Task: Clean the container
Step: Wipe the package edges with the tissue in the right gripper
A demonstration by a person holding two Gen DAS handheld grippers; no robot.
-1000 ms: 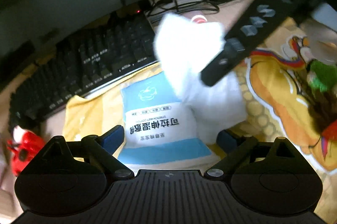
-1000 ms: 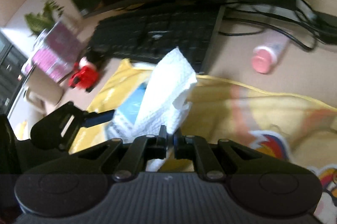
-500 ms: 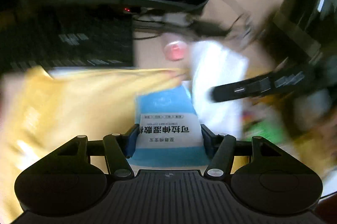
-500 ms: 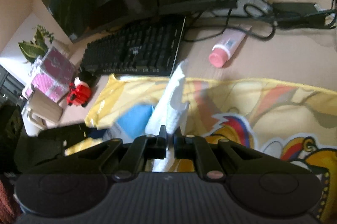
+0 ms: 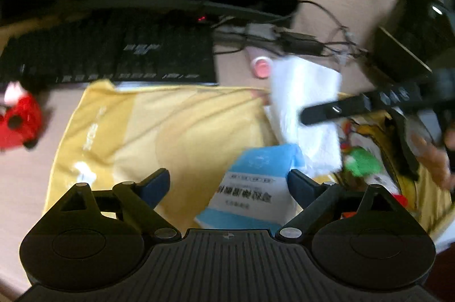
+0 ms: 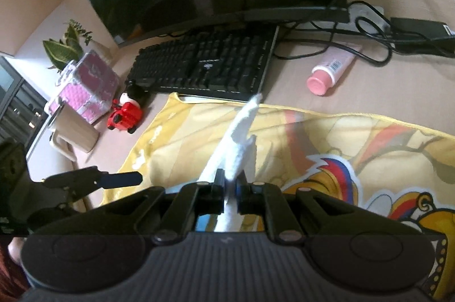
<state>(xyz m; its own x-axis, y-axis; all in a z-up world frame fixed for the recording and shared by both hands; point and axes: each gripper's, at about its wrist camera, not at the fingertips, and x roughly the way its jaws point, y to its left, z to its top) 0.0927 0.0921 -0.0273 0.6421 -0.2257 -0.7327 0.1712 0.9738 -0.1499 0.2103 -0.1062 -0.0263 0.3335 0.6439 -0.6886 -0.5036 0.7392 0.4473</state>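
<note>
Left wrist view: the left gripper [image 5: 226, 184] hangs over the yellow printed mat [image 5: 176, 137] with its jaws wide, having just been opening; the blue-and-white wet-wipe pack [image 5: 256, 188] lies on the mat between the blue fingertips [image 5: 155, 185], close to the right one, and neither pad presses on it. Just beyond the pack on the mat hangs a white wipe [image 5: 307, 108], pinched by the right gripper [image 5: 304, 117], which reaches in from the right edge (the picture is blurred). Past the mat's far edge lie a black keyboard [image 5: 113, 57] and a pink-capped tube [image 5: 261, 67]; a red toy car [image 5: 18, 122] sits off the mat's left side.

Right wrist view: the right gripper [image 6: 229, 188] is closed tight on the wipe [image 6: 241, 131], which stands up from the jaws as a narrow strip above the mat [image 6: 327, 137]. The left gripper's blue fingertip [image 6: 122, 179] shows at the mat's left edge. Beyond the mat are the keyboard [image 6: 207, 66], the tube [image 6: 332, 68], the toy car [image 6: 125, 115], a beige mug [image 6: 74, 131] and a pink box [image 6: 85, 86].
</note>
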